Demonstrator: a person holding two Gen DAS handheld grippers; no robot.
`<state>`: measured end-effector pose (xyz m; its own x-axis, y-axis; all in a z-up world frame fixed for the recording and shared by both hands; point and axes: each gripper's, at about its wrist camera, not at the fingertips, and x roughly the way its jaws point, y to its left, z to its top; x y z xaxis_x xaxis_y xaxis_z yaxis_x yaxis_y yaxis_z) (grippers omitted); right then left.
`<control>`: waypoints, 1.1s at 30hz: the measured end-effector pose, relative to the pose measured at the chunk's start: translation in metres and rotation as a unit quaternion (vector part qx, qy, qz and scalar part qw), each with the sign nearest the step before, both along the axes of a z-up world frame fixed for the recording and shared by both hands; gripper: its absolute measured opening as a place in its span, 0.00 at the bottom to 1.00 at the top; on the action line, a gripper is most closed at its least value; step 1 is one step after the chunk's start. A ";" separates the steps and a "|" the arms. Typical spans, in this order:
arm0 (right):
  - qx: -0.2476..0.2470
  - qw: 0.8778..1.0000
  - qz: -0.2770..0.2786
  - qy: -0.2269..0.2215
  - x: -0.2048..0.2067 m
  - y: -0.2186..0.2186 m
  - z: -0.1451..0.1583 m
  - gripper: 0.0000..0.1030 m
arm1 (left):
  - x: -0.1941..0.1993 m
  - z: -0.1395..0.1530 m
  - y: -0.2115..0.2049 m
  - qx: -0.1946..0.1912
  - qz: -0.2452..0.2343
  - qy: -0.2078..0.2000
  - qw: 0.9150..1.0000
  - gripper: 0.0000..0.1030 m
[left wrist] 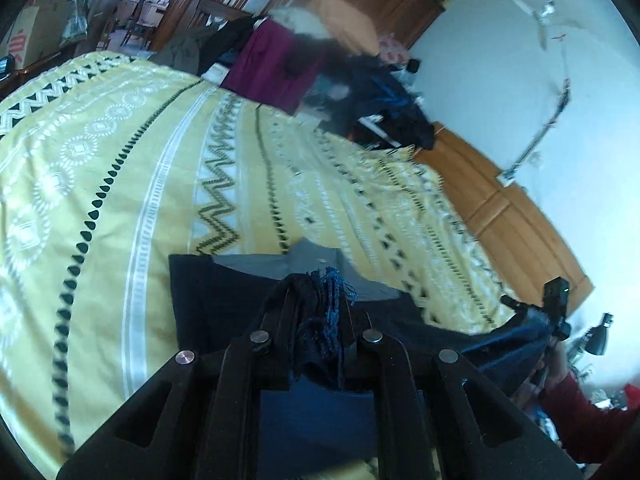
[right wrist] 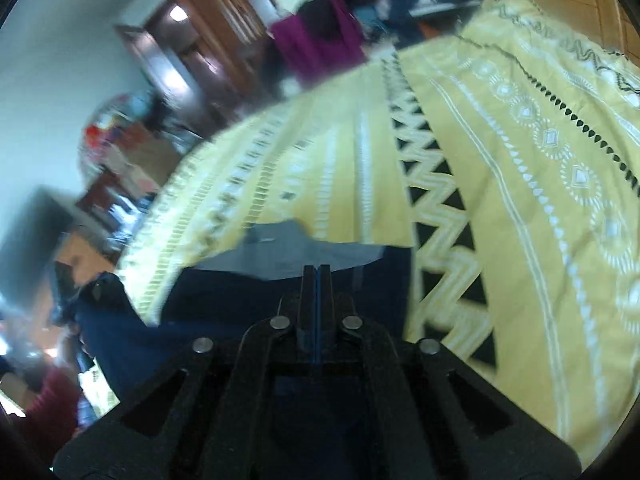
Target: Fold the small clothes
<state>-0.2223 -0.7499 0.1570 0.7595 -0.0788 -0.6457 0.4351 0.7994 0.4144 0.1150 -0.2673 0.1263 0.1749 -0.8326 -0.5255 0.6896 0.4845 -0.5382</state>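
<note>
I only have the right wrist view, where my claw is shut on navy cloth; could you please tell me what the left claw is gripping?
Observer: The left claw is shut on a thick bunch of the navy garment, with blue fringe threads poking out.
Operator: Thank you. Is anything standing beyond the bed's edge near my claw?
Observer: Yes, a black desk lamp shows there, just past the right claw.

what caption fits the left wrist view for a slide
Left gripper shut on a bunched edge of the dark blue garment, lifted over a grey garment on the yellow patterned bedspread.
</note>
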 end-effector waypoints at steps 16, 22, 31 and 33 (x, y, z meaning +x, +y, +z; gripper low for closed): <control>-0.020 0.992 0.067 0.103 0.065 -0.007 -0.102 0.33 | 0.050 -0.065 -0.043 0.135 0.034 -0.042 0.989 0.65; -0.011 0.993 0.059 0.104 0.070 -0.006 -0.115 0.34 | 0.058 -0.063 -0.040 0.164 0.027 -0.059 0.984 0.66; -0.060 0.990 0.036 0.118 0.077 -0.013 -0.119 0.34 | 0.080 -0.116 -0.082 0.204 0.011 -0.040 0.978 0.61; -0.069 0.990 0.033 0.121 0.083 -0.015 -0.121 0.34 | 0.079 -0.127 -0.086 0.212 0.008 -0.034 0.977 0.61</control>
<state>-0.1396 -0.7654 0.0358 0.5902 -0.1338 -0.7961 0.4527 0.8714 0.1892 0.1937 -0.3536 -0.0011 0.2333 -0.5402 -0.8086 0.7071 0.6650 -0.2403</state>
